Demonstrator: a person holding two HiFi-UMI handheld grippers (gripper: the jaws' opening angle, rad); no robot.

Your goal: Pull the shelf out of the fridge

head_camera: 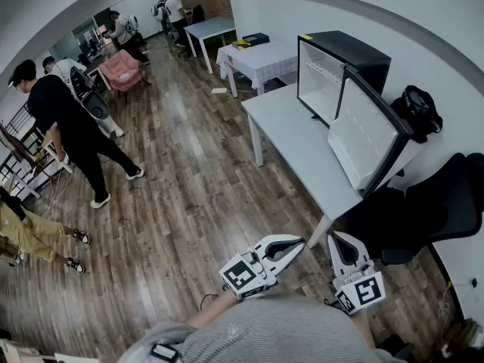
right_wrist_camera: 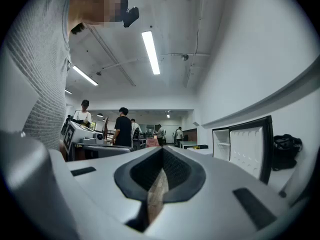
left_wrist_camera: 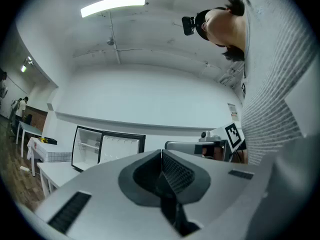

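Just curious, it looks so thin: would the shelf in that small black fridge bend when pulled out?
The shelf looks thin and bare, so probably light; it spans level, so likely stiff. The mini fridge stands on the table, so it might shift.

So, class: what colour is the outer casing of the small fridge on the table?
The fridge is black outside, white inside; clearest in the head view.

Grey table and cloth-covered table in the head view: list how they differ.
The grey table has an uncovered top; the cloth-covered table wears a white checked cloth. The grey table carries the open fridge; the cloth-covered table does not. Both stand along the white wall.
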